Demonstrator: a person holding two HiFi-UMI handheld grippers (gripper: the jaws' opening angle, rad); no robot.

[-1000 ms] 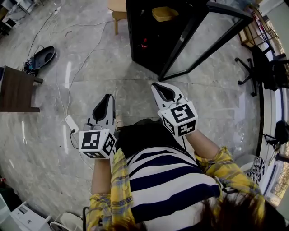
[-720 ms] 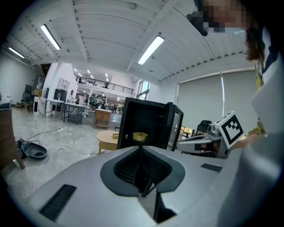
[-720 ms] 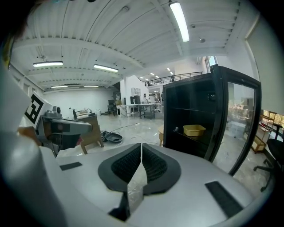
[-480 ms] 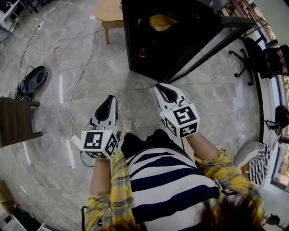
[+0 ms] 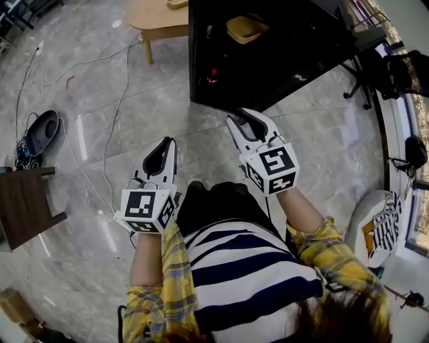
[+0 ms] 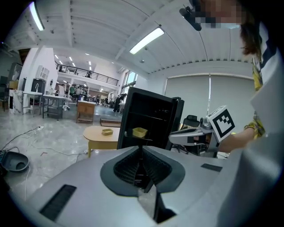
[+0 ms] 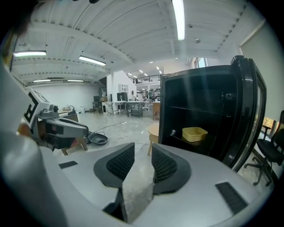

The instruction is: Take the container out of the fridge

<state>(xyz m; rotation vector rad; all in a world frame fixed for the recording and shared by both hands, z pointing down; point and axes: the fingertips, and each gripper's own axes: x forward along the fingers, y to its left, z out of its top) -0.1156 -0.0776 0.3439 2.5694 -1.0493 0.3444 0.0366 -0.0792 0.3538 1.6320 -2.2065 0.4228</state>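
The black fridge [image 5: 281,60] stands open ahead of me, its glass door [image 5: 362,37] swung to the right. A shallow yellow container [image 5: 245,28] rests on a shelf inside, also seen in the left gripper view as the container [image 6: 140,131] and in the right gripper view as the container [image 7: 195,133]. My left gripper [image 5: 165,144] is held low over the floor, well short of the fridge, its pads closed together and empty. My right gripper [image 5: 244,119] is closer to the fridge's bottom edge, with a narrow gap between its pads and nothing in it.
A low round wooden table [image 5: 157,13] with a small yellow dish stands left of the fridge. Cables [image 5: 114,87] trail over the marble floor. A dark stool [image 5: 27,204] sits at the left, and office chairs [image 5: 402,67] at the right.
The person has walked toward the fridge, so it sits nearer and the right gripper now reaches close to its base. The jaws of both grippers stand as before.
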